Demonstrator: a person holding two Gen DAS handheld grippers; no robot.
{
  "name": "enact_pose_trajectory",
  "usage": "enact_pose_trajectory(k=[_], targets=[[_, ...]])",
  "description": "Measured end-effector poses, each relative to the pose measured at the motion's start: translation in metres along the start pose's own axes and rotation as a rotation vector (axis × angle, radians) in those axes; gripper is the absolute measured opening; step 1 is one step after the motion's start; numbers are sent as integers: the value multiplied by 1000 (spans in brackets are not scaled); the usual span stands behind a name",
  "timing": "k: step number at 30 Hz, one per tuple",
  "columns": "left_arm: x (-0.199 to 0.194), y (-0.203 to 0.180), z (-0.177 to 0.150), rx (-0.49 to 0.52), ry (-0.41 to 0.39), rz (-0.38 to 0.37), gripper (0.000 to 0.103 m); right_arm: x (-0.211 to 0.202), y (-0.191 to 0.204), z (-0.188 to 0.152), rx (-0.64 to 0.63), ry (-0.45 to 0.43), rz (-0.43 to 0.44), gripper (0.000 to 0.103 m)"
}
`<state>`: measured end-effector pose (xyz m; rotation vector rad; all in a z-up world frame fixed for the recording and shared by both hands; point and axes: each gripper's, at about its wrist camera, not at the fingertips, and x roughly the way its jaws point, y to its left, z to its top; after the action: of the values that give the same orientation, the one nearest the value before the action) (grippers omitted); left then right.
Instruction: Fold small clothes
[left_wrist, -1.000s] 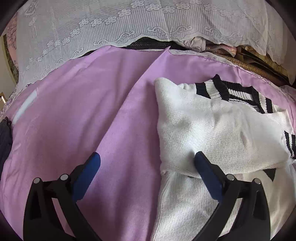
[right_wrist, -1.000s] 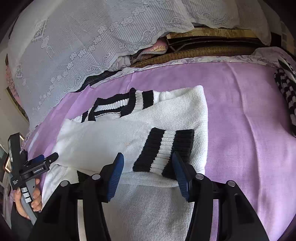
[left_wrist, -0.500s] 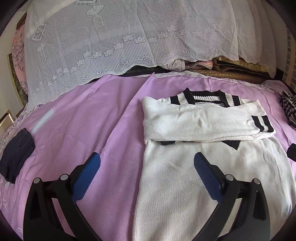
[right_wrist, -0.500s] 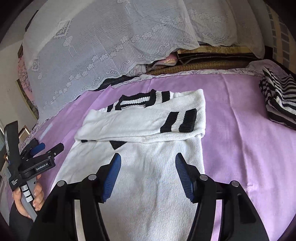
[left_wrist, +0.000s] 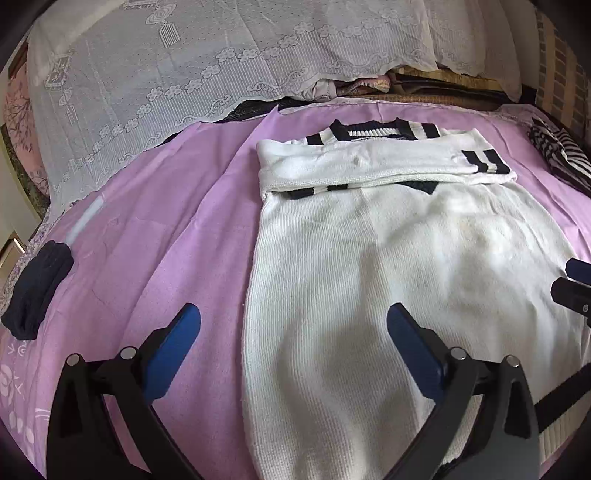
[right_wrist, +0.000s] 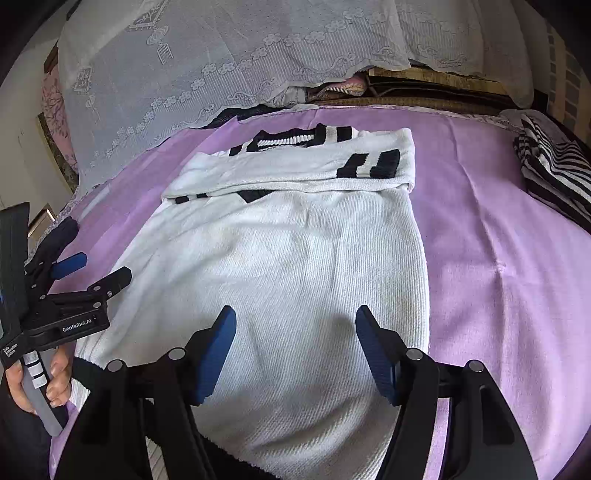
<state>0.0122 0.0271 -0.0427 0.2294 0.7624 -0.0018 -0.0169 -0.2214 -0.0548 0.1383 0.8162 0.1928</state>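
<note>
A white knit sweater (left_wrist: 388, 266) with black-striped collar and cuffs lies flat on the purple sheet; it also shows in the right wrist view (right_wrist: 295, 258). Both sleeves are folded across its chest, the striped cuff (right_wrist: 369, 164) lying on top. My left gripper (left_wrist: 293, 332) is open and empty above the sweater's near left edge. My right gripper (right_wrist: 295, 332) is open and empty above the near hem. The left gripper also shows in the right wrist view (right_wrist: 88, 269), held in a hand at the sweater's left side.
A purple sheet (left_wrist: 155, 229) covers the bed. A dark folded garment (left_wrist: 35, 291) lies at the left edge. A black-and-white striped folded garment (right_wrist: 554, 173) lies at the right. A white lace cover (left_wrist: 221, 55) drapes over things at the back.
Both grippers have pulled back toward the near hem, away from the folded sleeves. The sleeves lie where they were. Both grippers stay open.
</note>
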Motion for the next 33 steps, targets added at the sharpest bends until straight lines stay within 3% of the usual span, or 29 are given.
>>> enact_pose_trajectory(k=[7, 19, 25, 33], targets=[[-10, -1, -19, 20, 17, 0, 99, -10, -1, -20, -4, 10, -17, 74], [-26, 5, -35, 12, 8, -5, 99, -32, -12, -39, 41, -20, 29, 78], [-37, 9, -41, -3, -3, -20, 99, -42, -11, -45, 41, -44, 45, 84], [-50, 16, -52, -32, -18, -60, 99, -52, -28, -58, 144, -41, 95, 88]])
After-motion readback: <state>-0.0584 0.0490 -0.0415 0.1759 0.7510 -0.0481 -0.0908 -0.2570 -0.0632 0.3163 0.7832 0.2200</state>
